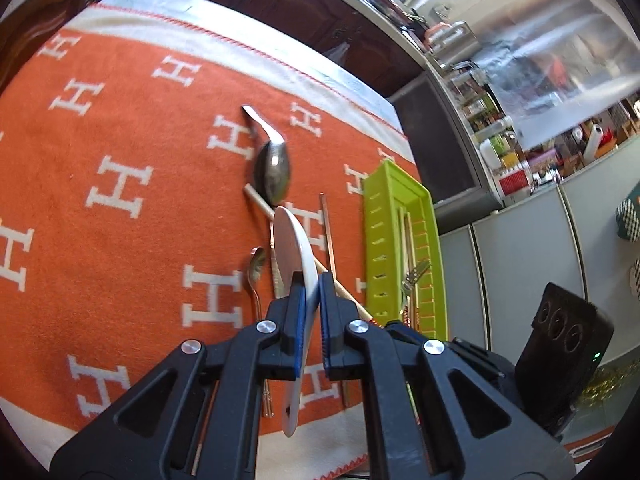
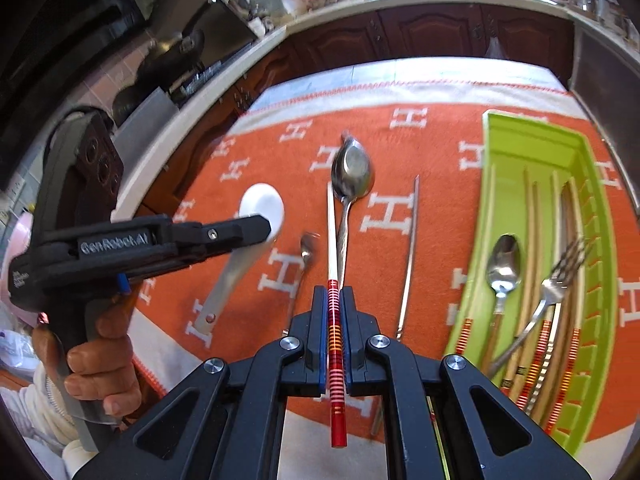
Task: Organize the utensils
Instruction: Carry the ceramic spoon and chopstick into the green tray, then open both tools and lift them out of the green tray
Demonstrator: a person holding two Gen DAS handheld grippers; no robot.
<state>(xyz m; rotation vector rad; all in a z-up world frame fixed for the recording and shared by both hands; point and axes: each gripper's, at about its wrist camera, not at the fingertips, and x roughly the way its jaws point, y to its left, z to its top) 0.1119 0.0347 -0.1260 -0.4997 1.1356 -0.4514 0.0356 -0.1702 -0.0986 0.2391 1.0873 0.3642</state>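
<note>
Green tray point(image 2: 534, 148): spoon point(image 2: 503, 266), fork point(image 2: 558, 276), chopsticks point(image 2: 532, 376).

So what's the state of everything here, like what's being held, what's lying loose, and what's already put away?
Left gripper: shut on white spoon.
White spoon: held, lifted.
Right gripper: shut on chopstick.
Chopstick: gripped at its red striped end.
Large metal spoon: loose on blanket.
Small metal spoon: loose on blanket.
Green tray: holds a spoon, fork and chopsticks.
Fork: put away in tray.
</note>
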